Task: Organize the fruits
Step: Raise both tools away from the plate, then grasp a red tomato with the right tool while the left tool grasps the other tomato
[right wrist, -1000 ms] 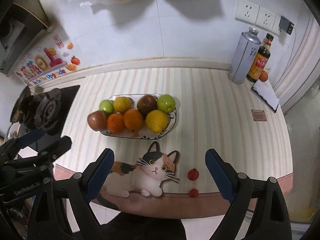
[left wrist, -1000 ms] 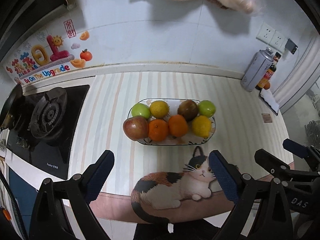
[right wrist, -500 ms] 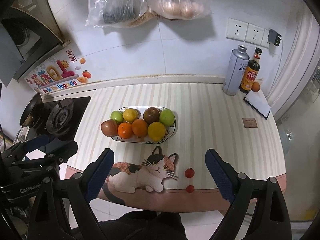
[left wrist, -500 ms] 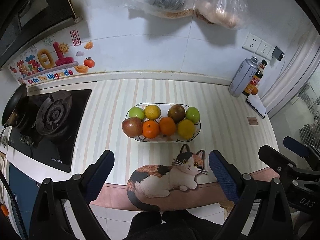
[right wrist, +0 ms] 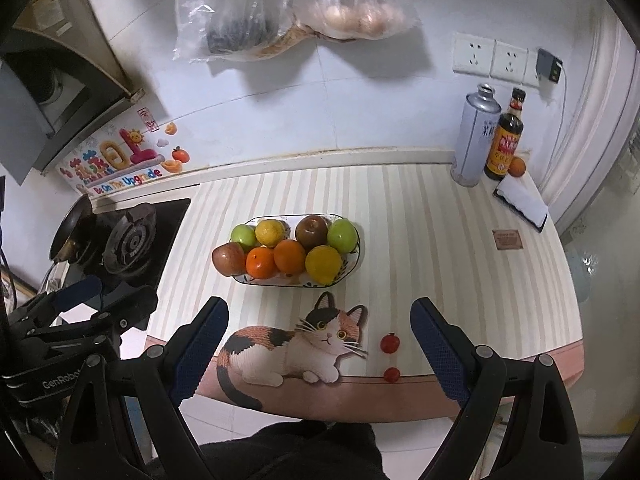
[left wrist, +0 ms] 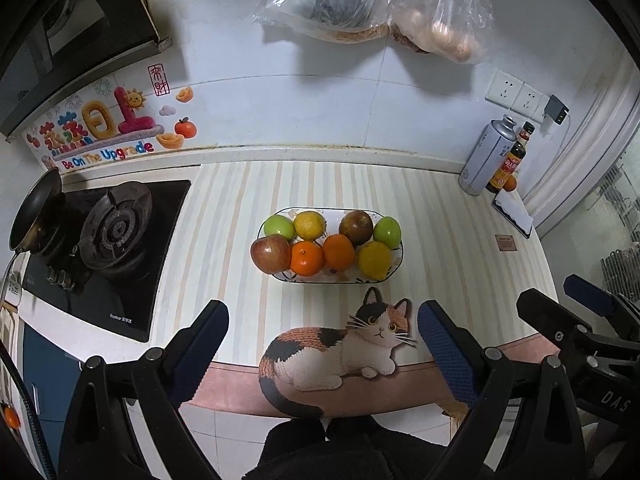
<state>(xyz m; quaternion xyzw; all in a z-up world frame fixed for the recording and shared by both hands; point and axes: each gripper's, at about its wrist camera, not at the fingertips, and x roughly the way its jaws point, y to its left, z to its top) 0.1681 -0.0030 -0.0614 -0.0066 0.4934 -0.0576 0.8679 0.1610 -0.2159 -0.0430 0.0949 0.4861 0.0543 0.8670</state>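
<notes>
An oval patterned dish [left wrist: 396,262] [right wrist: 355,258] sits mid-counter holding several fruits: a red apple [left wrist: 270,253], green apples [left wrist: 279,226], oranges [left wrist: 307,258], lemons [left wrist: 374,260] and a brownish apple [left wrist: 356,227]. Two small red tomatoes [right wrist: 389,343] [right wrist: 391,375] lie near the counter's front edge, right of a cat-shaped mat [right wrist: 294,350] [left wrist: 340,354]. My left gripper [left wrist: 322,346] is open and empty, held back above the counter's front edge. My right gripper [right wrist: 319,344] is also open and empty, at a similar distance.
A gas stove [left wrist: 114,232] with a dark pan [left wrist: 34,212] is at the left. A spray can [right wrist: 474,136], a sauce bottle [right wrist: 506,138] and a small orange fruit [right wrist: 517,167] stand at the back right. Plastic bags [right wrist: 296,8] hang on the wall.
Both grippers have pulled back and up from the counter, so the dish and mat look smaller and farther. Both stay open and empty. The fruits have not moved.
</notes>
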